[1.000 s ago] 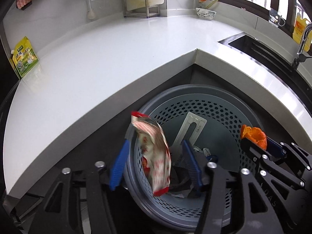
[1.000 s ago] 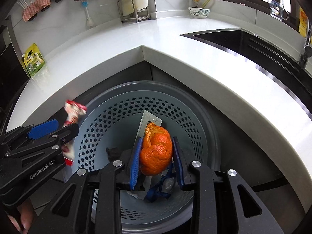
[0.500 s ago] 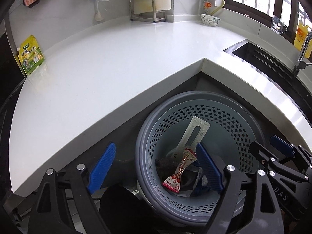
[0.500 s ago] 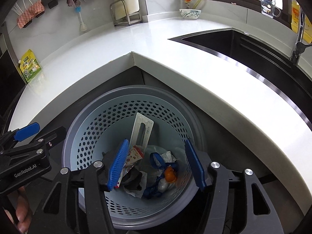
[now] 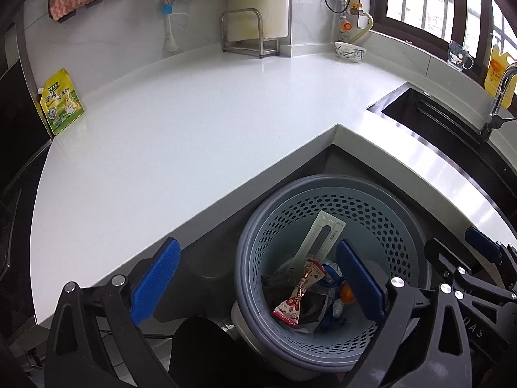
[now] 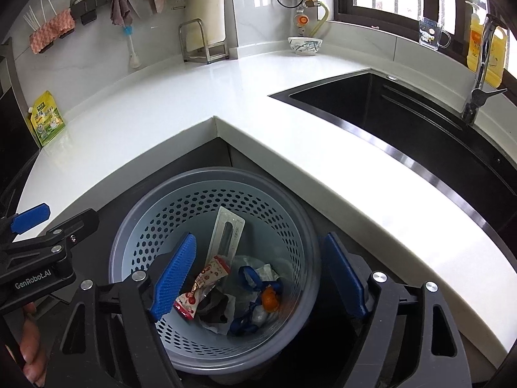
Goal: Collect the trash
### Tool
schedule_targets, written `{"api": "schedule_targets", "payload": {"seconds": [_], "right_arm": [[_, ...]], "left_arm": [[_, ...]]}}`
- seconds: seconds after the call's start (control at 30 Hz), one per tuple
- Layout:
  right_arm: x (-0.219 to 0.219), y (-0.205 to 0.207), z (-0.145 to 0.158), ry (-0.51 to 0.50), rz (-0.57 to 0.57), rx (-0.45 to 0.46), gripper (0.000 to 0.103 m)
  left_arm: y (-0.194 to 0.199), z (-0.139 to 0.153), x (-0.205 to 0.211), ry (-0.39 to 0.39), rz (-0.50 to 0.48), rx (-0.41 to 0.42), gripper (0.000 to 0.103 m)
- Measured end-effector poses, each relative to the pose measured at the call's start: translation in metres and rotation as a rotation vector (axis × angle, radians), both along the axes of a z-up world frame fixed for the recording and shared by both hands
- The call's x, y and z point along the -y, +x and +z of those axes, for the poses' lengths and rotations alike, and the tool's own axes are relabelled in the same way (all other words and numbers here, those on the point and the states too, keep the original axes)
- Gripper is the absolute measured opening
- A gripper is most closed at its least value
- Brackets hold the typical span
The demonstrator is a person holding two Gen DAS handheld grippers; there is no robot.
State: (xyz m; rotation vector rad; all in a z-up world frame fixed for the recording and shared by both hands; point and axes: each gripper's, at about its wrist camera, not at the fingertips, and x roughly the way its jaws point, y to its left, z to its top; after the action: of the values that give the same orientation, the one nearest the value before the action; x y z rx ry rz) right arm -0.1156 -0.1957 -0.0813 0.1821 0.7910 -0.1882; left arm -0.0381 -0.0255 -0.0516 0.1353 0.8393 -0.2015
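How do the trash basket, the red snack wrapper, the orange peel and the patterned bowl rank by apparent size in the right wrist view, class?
1. Trash basket.
2. Red snack wrapper.
3. Patterned bowl, though distance shrinks it, so this placing is unsure.
4. Orange peel.

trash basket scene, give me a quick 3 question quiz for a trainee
1. True or false: the red-and-white snack wrapper lies inside the perforated trash basket.
2. Multiple choice: where is the orange peel? A) on the white countertop B) in the basket C) in the right gripper
3. Fill in: the jaws of the left gripper stand ____.

Key: 1 true; 2 B; 3 open
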Motion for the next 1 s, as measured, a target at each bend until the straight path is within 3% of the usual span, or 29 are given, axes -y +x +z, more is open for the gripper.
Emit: {"api": "schedule_targets", "payload": {"seconds": [1.0], "right_arm": [[-0.003,-0.001,0.007,-0.004,0.001,0.001,0.078]], "left_arm": [[-0.001,0.012,-0.001,0.001,0.007,0.013,0.097]]}}
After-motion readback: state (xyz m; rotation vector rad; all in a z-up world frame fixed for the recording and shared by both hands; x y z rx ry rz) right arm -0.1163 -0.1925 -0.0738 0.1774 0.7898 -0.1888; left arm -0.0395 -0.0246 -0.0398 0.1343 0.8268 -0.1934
